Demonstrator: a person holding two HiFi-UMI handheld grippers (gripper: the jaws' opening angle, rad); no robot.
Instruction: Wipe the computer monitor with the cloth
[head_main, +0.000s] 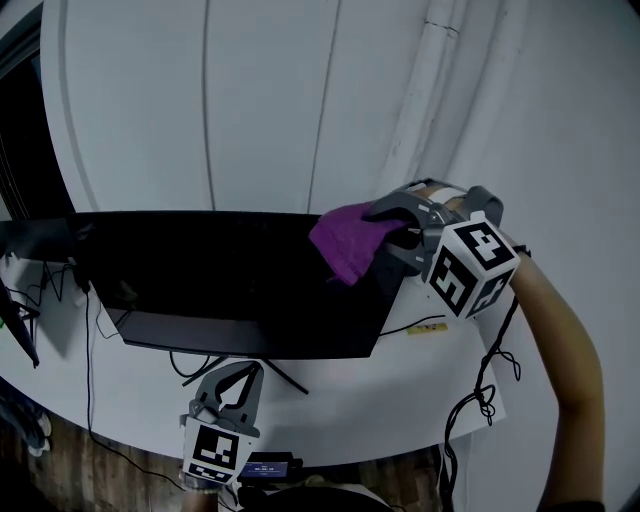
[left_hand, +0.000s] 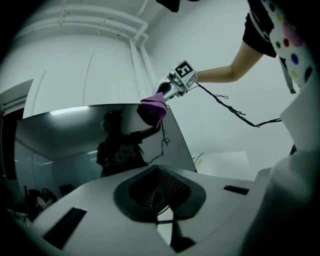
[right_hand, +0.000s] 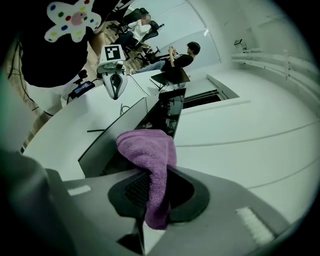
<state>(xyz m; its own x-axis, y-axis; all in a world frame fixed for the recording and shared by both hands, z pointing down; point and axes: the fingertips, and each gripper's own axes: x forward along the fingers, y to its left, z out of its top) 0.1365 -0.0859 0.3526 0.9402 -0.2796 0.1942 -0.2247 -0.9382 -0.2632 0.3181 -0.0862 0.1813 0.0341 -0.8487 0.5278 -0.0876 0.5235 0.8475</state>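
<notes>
Right claw (head_main: 392, 228), in the head view, sits at the upper right corner of the monitor (head_main: 230, 280). Its jaws are clamped on the purple cloth (head_main: 345, 242), which lies bunched over the screen's top edge. Left claw (head_main: 236, 388) hangs low at bottom centre, over the front of the white bench (head_main: 400, 390) and well apart from the monitor.

From the left gripper view, that claw's jaws are drawn together with nothing between them. Only this view faces the glossy screen head-on. It shows the cloth at the top right corner of the panel, though I cannot quite tell whether it is pressing on the glass or only on the rim.

From the right gripper view, the cloth is pinched between the jaws, with a fat fold bulging forward and a tail hanging below. The monitor runs away edge-on towards the upper centre of the frame. Seated people show at the top of this frame and in neither of the other two.

The wipe seems to be starting from this corner. To do it well, I would lead with the bulging fold so that only fabric meets the glass. Pressure should be light, with overlapping strokes running leftward, row by row. The free claw could steady the stand if the panel rocks.
</notes>
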